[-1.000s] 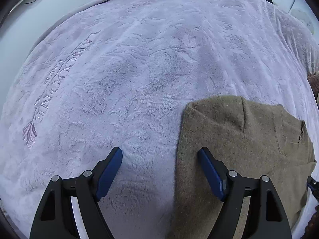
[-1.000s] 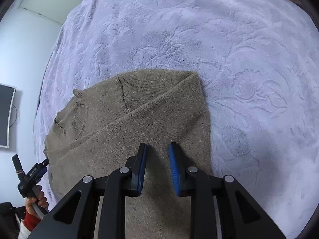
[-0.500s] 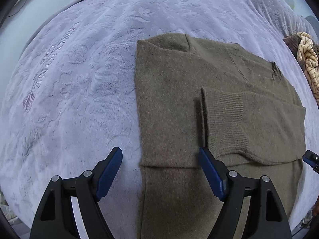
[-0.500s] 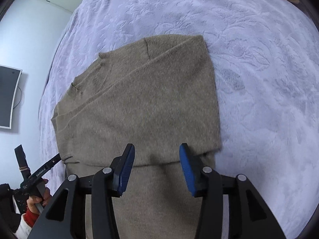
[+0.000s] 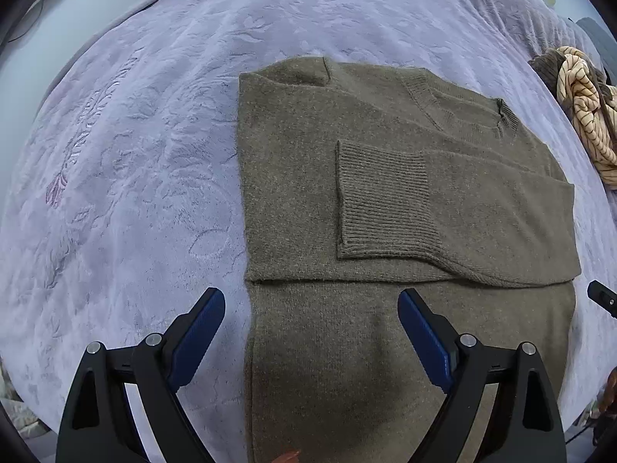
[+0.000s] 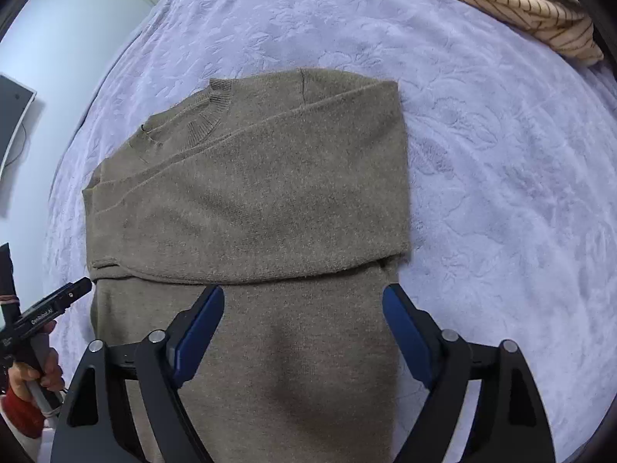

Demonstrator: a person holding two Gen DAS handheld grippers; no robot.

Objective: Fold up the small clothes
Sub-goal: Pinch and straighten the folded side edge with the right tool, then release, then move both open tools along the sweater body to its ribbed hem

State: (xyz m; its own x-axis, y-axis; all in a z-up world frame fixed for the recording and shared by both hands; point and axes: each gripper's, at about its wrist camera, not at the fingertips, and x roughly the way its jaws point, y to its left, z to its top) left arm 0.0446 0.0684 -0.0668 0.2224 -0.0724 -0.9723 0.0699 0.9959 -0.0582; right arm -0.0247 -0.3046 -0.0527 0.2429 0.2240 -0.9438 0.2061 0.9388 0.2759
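Sweater (image 5: 385, 200) flat on bed blanket (image 5: 135, 154), sleeves folded in, cuff (image 5: 385, 200) lying across chest. Near hem half not yet folded up. My left gripper (image 5: 311, 332) and right gripper (image 6: 302, 328) above it, jaws wide apart, empty.

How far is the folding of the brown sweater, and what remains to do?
Done: the sweater lies flat on the purple blanket, both sleeves folded across the chest, one ribbed cuff on top. In hand: nothing; the left gripper and right gripper are open above the lower body. Left: probably folding the lower half up toward the collar.
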